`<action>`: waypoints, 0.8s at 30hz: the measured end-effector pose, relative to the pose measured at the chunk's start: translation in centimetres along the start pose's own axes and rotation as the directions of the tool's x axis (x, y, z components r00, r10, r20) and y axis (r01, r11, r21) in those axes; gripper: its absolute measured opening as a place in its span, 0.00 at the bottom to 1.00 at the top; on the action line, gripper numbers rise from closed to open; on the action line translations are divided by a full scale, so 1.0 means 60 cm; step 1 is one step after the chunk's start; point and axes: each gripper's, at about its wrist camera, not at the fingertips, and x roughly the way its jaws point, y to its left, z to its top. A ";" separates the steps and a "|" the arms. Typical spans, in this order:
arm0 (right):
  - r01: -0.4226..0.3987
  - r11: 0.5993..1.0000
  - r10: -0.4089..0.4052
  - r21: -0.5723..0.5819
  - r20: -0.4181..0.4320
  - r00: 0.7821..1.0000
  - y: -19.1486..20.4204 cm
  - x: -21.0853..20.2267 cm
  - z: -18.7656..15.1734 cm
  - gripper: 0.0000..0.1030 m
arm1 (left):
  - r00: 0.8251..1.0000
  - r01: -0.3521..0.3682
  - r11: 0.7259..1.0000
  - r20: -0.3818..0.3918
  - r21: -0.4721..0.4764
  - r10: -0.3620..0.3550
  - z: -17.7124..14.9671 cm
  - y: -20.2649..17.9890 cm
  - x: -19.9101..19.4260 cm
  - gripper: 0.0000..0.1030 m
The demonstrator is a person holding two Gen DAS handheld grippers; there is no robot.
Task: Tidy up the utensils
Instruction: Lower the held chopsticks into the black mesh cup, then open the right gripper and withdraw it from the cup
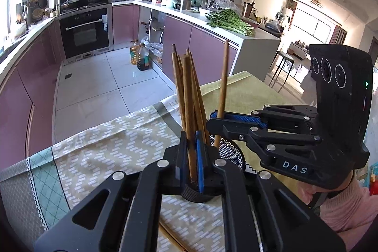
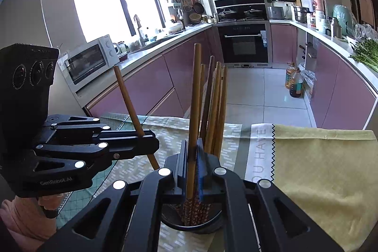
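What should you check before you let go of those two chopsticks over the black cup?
1. Left gripper shut on left chopstick: ok.
2. Right gripper shut on right chopstick: ok.
3. Right chopstick's lower end inside mesh holder: ok.
4. Left chopstick's lower end over the holder: cannot tell, hidden.
5. No chopsticks left out: not ok, loose chopsticks lie on the tablecloth.

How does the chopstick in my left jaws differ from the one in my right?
Seen from the right wrist, the left chopstick leans away from the bundle; the right chopstick stands nearly upright beside it. The right chopstick's end reaches into the mesh holder; the left chopstick's end is hidden. Both are brown, each clamped in shut jaws.
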 end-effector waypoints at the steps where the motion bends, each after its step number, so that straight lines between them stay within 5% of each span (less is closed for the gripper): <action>1: 0.001 1.000 -0.001 0.005 -0.002 1.000 -0.002 0.002 -0.001 0.08 | 1.000 -0.008 1.000 0.000 -0.008 0.008 0.000 0.003 0.004 0.13; 4: 0.014 1.000 -0.014 0.025 0.003 1.000 -0.010 0.004 -0.004 0.17 | 0.999 -0.033 0.999 0.006 -0.014 0.033 -0.006 0.007 0.013 0.18; 11: -0.008 1.000 0.008 0.013 0.016 1.000 0.000 -0.021 -0.032 0.17 | 0.996 -0.045 0.999 0.077 -0.019 0.046 -0.050 0.006 -0.018 0.22; 13: -0.029 1.000 0.029 -0.002 0.023 0.999 0.010 -0.031 -0.040 0.21 | 0.992 -0.061 0.998 0.112 -0.018 0.063 -0.068 0.004 -0.038 0.31; 19: -0.092 0.991 0.096 -0.093 0.038 0.995 0.054 -0.066 -0.082 0.37 | 0.978 -0.116 0.992 0.171 -0.041 0.121 -0.136 0.014 -0.095 0.37; 24: -0.140 0.985 0.137 -0.104 -0.038 0.990 0.081 -0.045 -0.122 0.37 | 0.976 -0.151 0.983 0.144 -0.106 0.166 -0.196 0.043 -0.116 0.45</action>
